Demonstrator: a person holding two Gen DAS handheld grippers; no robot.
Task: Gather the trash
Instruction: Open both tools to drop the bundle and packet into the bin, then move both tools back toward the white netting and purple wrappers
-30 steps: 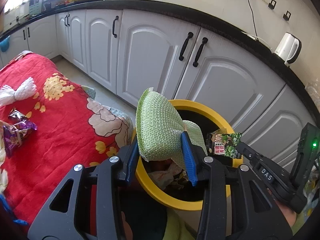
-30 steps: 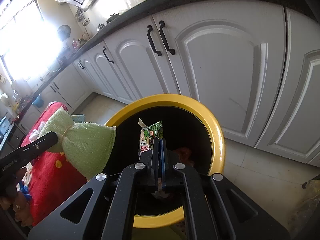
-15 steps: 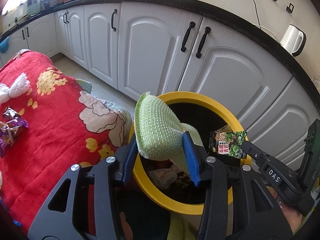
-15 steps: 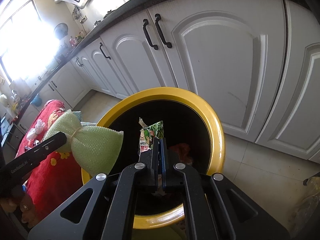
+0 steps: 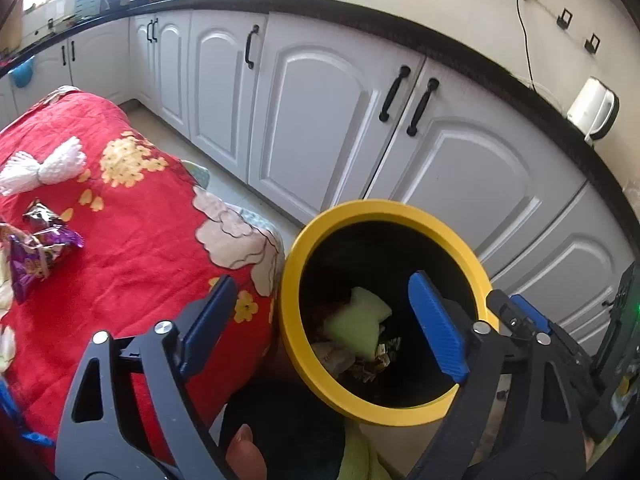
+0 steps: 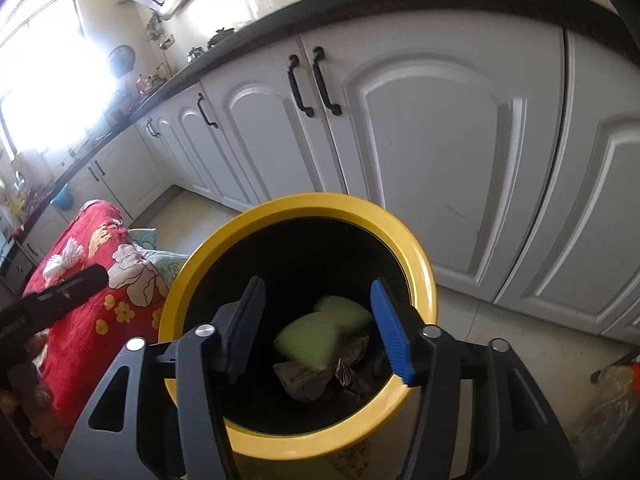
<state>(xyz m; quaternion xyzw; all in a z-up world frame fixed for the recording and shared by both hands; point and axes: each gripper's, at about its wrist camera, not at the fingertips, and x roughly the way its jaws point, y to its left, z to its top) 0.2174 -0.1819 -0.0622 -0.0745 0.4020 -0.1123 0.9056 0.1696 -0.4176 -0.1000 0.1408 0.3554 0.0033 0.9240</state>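
A yellow-rimmed black bin (image 5: 294, 264) (image 6: 420, 276) stands on the floor beside a table with a red floral cloth (image 5: 140, 236). A green mesh scrubber (image 5: 356, 322) (image 6: 320, 324) lies inside the bin on crumpled wrappers (image 6: 304, 380). My left gripper (image 5: 320, 324) is open and empty over the bin's near-left rim. My right gripper (image 6: 320, 332) is open and empty above the bin mouth. A purple wrapper (image 5: 38, 248) and a white mesh scrubber (image 5: 44, 166) lie on the cloth.
White kitchen cabinets (image 5: 328, 128) (image 6: 440, 140) under a black counter stand close behind the bin. A white kettle (image 5: 592, 110) sits on the counter. The left gripper's body (image 6: 52, 300) shows at the left of the right wrist view.
Both grippers opened. The green scrubber dropped from the left gripper and the green snack packet from the right gripper into the bin.
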